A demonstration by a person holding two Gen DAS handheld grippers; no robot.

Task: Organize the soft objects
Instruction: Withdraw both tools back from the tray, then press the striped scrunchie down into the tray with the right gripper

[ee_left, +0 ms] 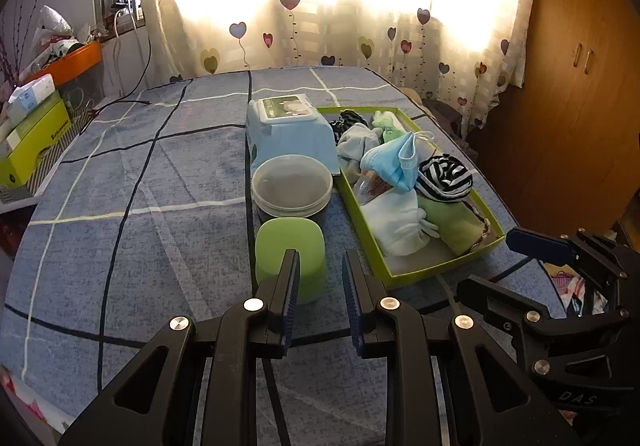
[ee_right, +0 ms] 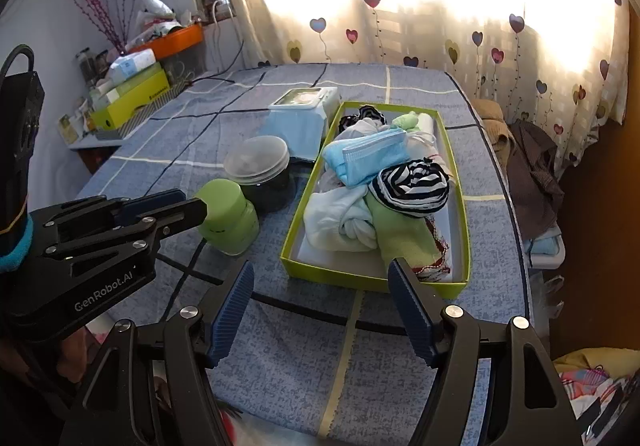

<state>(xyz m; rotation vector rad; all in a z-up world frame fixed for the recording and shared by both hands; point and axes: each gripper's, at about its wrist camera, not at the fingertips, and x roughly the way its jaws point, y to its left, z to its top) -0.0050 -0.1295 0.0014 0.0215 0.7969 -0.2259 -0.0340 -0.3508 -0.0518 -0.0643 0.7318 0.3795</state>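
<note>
Left gripper (ee_left: 320,270) parted, empty | right gripper (ee_right: 322,286) wide, empty | green box (ee_right: 294,230): mask (ee_right: 360,158), striped cloth (ee_right: 412,186), towels (ee_right: 400,238)

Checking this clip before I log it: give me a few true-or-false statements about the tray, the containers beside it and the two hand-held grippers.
1. The blue face mask lies inside the green tray. True.
2. The striped black-and-white cloth lies on the bedsheet outside the tray. False: it sits in the tray, on top of the other cloths.
3. The right hand-held gripper is open with nothing between its fingers. True.
4. The left hand-held gripper is clamped on the green container. False: its fingers stand apart, with nothing held.
5. The clear-lidded jar stands between the green container and the wet wipes pack. True.
</note>
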